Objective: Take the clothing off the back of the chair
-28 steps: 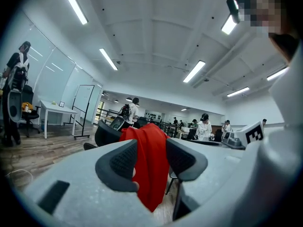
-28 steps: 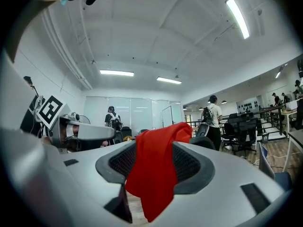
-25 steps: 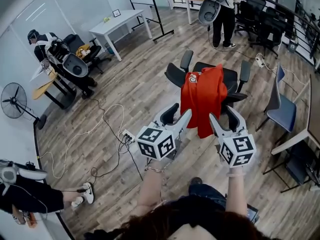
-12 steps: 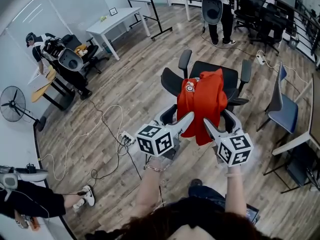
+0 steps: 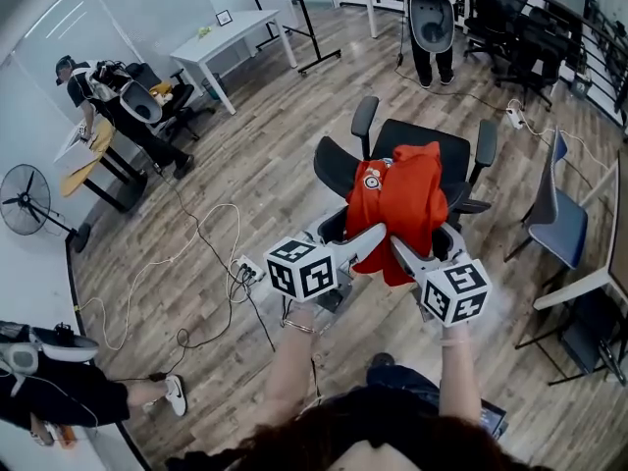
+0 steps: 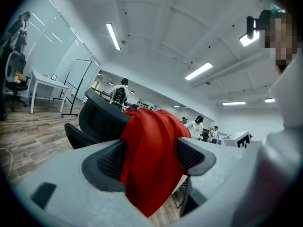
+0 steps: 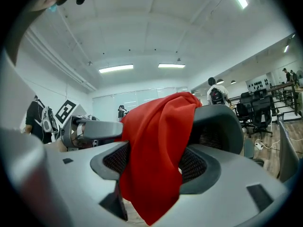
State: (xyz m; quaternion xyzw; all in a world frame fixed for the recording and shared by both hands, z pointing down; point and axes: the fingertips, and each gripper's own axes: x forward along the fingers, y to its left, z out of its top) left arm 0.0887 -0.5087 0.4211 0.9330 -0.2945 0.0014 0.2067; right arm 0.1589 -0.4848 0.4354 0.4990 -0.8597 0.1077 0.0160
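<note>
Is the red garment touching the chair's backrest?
Touching. The right gripper view shows the red garment draped over the top edge of the chair's backrest, with no gap; the head view agrees.

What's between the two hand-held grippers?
The red shirt, in head view. Left hand-held gripper and right hand-held gripper are opening their jaws, shirt between each pair.

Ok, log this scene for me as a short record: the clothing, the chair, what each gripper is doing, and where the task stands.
clothing: red garment, draped over the chair's back
chair: black office chair, standing on the wood floor
left gripper: jaws opening, red cloth hanging between them, not clamped
right gripper: jaws opening, red cloth hanging between them, not clamped
task status: garment not yet taken off the chair
</note>
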